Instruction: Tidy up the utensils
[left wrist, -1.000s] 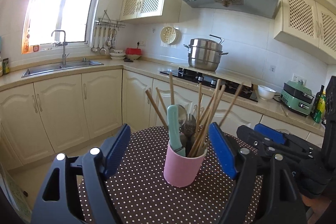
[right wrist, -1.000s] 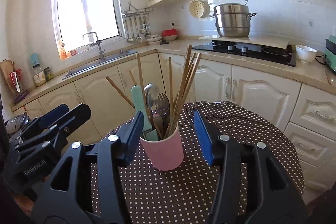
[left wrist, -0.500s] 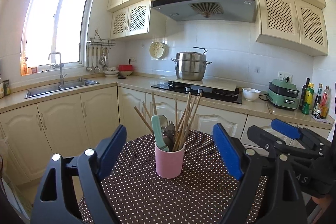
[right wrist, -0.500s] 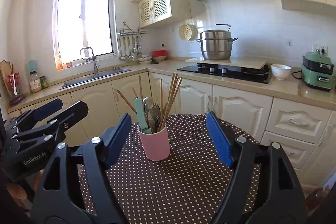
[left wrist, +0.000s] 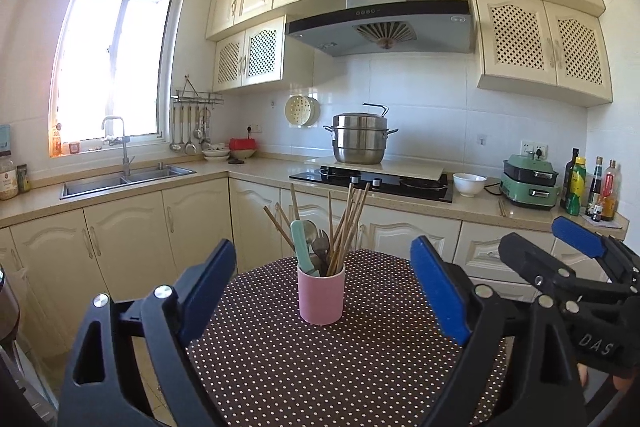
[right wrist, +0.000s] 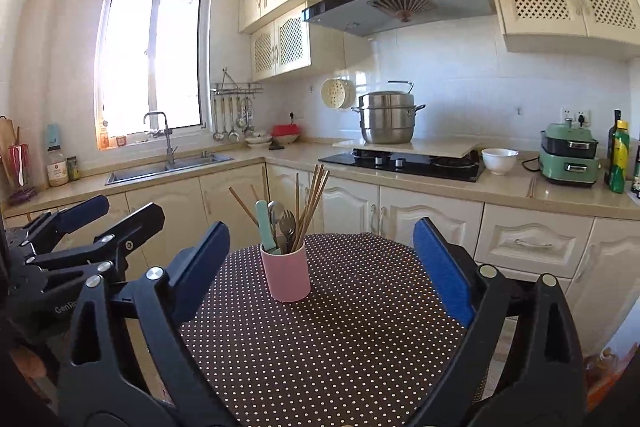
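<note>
A pink cup [left wrist: 321, 293] stands upright on a round brown polka-dot table [left wrist: 340, 367]. It holds several wooden chopsticks [left wrist: 348, 223], a mint-handled utensil [left wrist: 301, 245], a spoon and a fork. It also shows in the right wrist view [right wrist: 286, 277]. My left gripper [left wrist: 322, 297] is open and empty, well back from the cup, jaws wide on either side of it. My right gripper [right wrist: 322, 267] is open and empty, also back from the cup. Each gripper shows at the side of the other's view.
Cream kitchen cabinets [left wrist: 192, 227] and a counter run behind the table. On the counter are a sink [left wrist: 124, 181], a hob with a steel pot [left wrist: 360, 139], a white bowl [left wrist: 469, 184], a green appliance [left wrist: 530, 181] and bottles [left wrist: 588, 187].
Both grippers have pulled back and up from the cup, which now looks smaller and farther away. Both stay open and empty.
</note>
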Demonstrator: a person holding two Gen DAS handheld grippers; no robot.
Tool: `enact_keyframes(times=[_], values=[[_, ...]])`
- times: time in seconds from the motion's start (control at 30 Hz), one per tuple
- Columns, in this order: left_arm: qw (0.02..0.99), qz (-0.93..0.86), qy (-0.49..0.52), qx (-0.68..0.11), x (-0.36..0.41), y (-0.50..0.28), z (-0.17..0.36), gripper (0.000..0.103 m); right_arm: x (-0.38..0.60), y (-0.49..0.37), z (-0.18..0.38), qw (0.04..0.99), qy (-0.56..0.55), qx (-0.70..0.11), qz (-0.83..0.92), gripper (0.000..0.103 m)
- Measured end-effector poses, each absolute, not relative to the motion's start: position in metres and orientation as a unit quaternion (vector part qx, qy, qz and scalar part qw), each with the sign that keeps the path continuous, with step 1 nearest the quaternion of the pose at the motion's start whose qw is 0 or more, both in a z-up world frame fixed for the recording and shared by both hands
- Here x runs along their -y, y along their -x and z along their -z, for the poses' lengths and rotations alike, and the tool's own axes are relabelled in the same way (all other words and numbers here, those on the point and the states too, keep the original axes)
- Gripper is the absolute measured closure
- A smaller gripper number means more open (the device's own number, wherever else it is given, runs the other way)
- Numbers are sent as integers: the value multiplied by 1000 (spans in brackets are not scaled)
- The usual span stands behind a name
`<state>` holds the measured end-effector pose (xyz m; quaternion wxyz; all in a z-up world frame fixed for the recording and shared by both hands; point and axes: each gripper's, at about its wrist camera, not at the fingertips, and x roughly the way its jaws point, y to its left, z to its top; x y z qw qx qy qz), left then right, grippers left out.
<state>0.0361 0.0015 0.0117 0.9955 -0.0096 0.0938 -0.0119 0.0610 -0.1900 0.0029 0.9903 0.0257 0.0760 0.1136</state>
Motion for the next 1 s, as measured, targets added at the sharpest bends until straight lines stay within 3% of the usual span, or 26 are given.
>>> enact_keyframes(times=[1.0], values=[[997, 32, 1, -67, 3, -8, -3, 16, 192, -24, 1, 996, 4, -51, -70, 8]])
